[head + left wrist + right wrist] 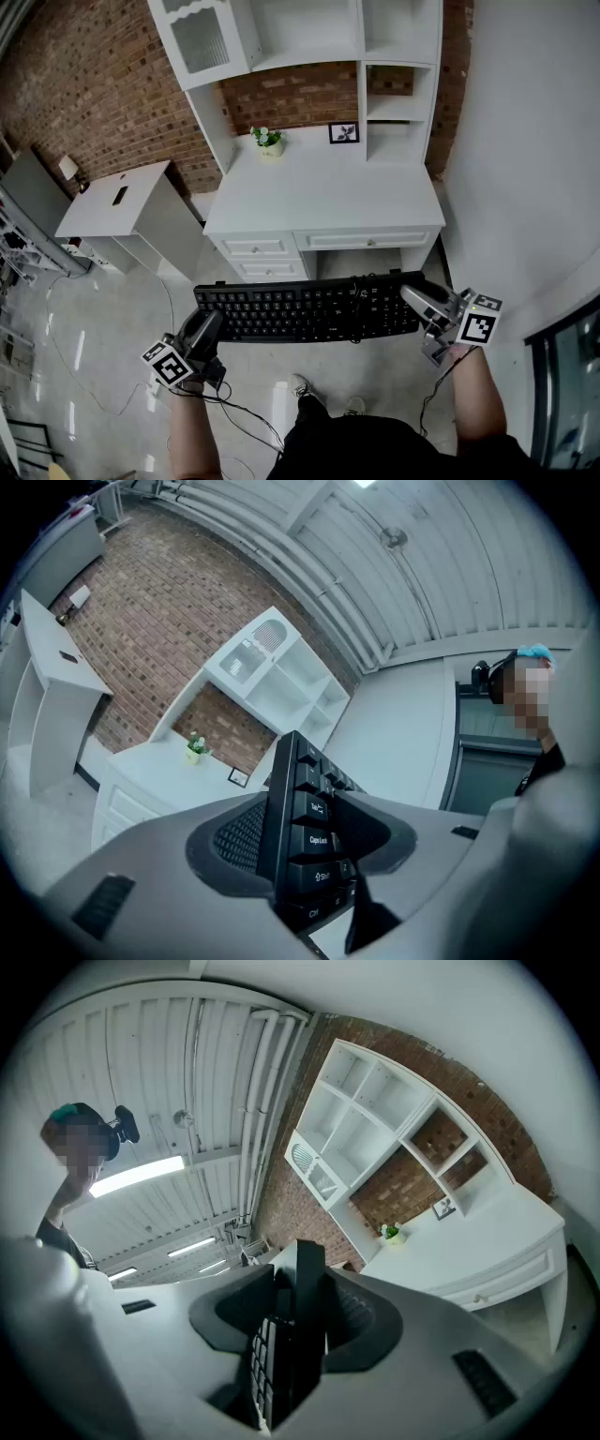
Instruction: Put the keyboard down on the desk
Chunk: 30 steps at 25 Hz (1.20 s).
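Gripping the black keyboard (309, 307) at both ends, up in the air. With the left tongs (206, 323), clenched on the left end, by the Tab, Caps Lock and Shift keys. With the right tongs (415, 298), clenched on the right end, pads against top and underside. Holding it roughly level, long side running left to right, keys up, above the pale floor (112, 328). Just on the near side of the white surface (328, 192), clear of it and not yet set down. Farther off on that surface, toward the brick wall (103, 84): a small potted plant (270, 141) to the left and a framed picture (344, 132) to the right, both well apart from the keyboard. Above these, a white shelf unit (309, 37). To the left, a low white cabinet (122, 202).
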Tool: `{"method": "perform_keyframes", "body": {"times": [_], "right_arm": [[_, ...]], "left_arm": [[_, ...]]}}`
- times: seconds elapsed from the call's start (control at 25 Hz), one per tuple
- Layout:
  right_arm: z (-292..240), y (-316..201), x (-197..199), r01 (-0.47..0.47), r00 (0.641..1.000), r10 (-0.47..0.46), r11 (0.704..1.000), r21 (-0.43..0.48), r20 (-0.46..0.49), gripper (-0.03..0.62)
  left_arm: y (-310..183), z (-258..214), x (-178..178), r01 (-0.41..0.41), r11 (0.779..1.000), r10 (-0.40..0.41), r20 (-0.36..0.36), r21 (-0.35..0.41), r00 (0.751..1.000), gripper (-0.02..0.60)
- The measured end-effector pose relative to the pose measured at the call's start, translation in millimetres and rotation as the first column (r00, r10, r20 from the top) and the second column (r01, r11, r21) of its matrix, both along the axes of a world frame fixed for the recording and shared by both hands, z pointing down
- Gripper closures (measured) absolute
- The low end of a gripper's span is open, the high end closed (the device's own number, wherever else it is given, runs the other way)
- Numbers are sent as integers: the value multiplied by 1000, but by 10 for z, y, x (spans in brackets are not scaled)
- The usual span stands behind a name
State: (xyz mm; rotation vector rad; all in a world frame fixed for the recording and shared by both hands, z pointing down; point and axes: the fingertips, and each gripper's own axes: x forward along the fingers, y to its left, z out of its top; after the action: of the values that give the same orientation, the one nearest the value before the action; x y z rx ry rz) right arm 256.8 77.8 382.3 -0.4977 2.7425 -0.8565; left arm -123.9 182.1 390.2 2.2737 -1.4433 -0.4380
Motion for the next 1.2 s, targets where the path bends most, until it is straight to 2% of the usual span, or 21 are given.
{"method": "perform_keyframes", "body": {"times": [1.2], "right_arm": [[-11, 27, 29, -24, 999, 25, 1000, -12, 22, 430]], "left_arm": [[-49, -42, -4, -12, 1000, 12, 11, 4, 1000, 353]]}}
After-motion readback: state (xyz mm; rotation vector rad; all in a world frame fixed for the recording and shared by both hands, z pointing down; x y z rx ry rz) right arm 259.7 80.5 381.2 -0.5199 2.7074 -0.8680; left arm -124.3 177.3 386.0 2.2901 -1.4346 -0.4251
